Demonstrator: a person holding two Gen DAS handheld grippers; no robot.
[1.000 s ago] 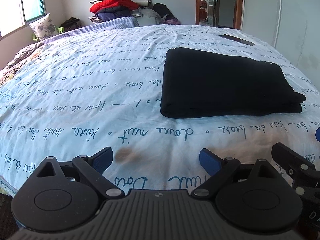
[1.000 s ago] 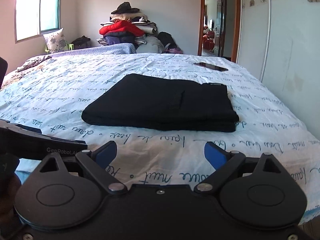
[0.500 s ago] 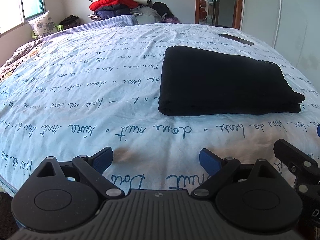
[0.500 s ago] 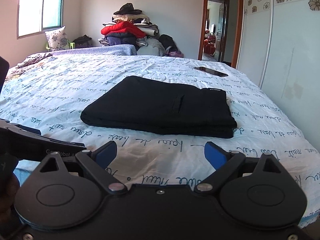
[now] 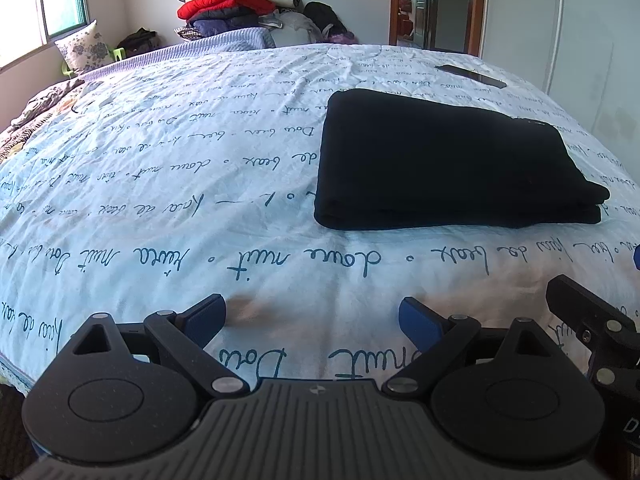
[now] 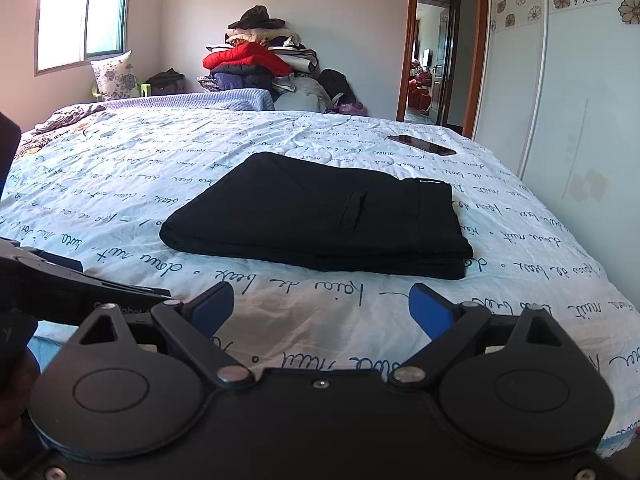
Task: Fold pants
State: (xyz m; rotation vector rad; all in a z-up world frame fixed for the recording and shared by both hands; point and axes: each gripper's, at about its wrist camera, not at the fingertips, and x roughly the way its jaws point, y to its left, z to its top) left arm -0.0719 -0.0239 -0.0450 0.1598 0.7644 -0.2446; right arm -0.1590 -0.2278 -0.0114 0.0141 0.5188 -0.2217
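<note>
Black pants [image 5: 444, 164] lie folded into a flat rectangle on the bed; they also show in the right wrist view [image 6: 320, 216], back pocket facing up. My left gripper [image 5: 314, 318] is open and empty, held back over the bed's near edge, well short of the pants. My right gripper [image 6: 322, 308] is open and empty too, in front of the pants' near folded edge and apart from it. The right gripper's body shows at the lower right of the left wrist view [image 5: 592, 328]; the left gripper shows at the left of the right wrist view [image 6: 60, 284].
The bed carries a white sheet with blue handwriting print [image 5: 160, 184]. A dark phone [image 6: 422, 145] lies beyond the pants near the far right edge. A pile of clothes [image 6: 256, 60] and a pillow [image 6: 114, 74] are at the far side. A wardrobe [image 6: 568, 92] stands right.
Both grippers have drawn back and risen a little from the pants, staying open. The folded pants have not moved.
</note>
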